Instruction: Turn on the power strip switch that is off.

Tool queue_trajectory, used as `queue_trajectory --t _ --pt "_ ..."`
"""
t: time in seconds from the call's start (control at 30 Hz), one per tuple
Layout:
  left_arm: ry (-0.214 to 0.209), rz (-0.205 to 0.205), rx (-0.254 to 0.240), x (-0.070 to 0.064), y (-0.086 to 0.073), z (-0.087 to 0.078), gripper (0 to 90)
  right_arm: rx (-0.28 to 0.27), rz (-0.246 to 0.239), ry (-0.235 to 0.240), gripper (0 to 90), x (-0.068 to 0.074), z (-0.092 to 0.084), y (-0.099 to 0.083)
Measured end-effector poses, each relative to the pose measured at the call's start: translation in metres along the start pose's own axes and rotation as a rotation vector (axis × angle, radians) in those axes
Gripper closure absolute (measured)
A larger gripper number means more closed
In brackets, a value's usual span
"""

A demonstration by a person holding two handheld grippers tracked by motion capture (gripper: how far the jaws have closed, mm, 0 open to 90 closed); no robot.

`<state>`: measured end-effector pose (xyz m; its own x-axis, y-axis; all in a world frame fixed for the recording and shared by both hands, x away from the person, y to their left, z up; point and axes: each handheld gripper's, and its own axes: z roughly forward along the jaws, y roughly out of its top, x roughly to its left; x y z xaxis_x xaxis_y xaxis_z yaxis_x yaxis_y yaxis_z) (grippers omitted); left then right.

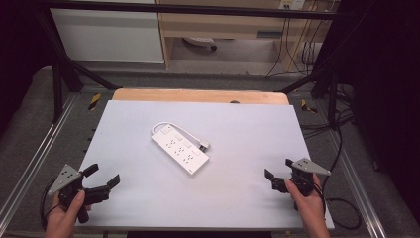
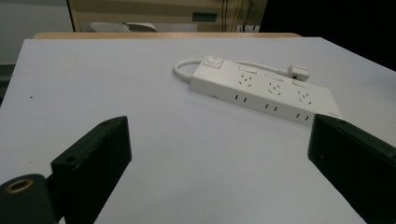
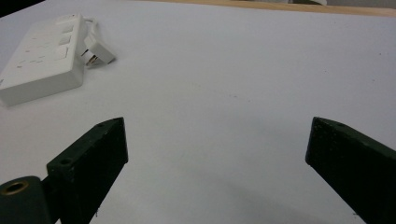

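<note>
Hands low at the near corners, we held the left claw [image 1: 103, 177] and right claw [image 1: 278, 168] wide, empty, angled toward the power strip [image 1: 180, 148] on the surface [image 1: 237, 198].

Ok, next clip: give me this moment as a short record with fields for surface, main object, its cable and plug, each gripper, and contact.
surface: white table top on a wooden board
main object: white power strip, lying flat and diagonal near the middle
cable and plug: white cable loops round the switch end; plug rests beside the strip
left gripper: near left corner, jaws open, nothing between them
right gripper: near right corner, jaws open, nothing between them
contact: neither gripper touches the power strip
</note>
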<state>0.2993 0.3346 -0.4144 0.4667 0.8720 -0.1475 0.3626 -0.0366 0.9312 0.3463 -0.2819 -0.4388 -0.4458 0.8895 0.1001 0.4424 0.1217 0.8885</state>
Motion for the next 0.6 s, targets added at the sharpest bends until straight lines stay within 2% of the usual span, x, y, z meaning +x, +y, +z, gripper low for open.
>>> queue_trajectory --t 0.6 --pt "-0.009 0.01 0.009 -0.0021 -0.0005 0.0018 6.1 -0.016 0.011 0.016 4.3 0.0019 -0.0026 0.0023"
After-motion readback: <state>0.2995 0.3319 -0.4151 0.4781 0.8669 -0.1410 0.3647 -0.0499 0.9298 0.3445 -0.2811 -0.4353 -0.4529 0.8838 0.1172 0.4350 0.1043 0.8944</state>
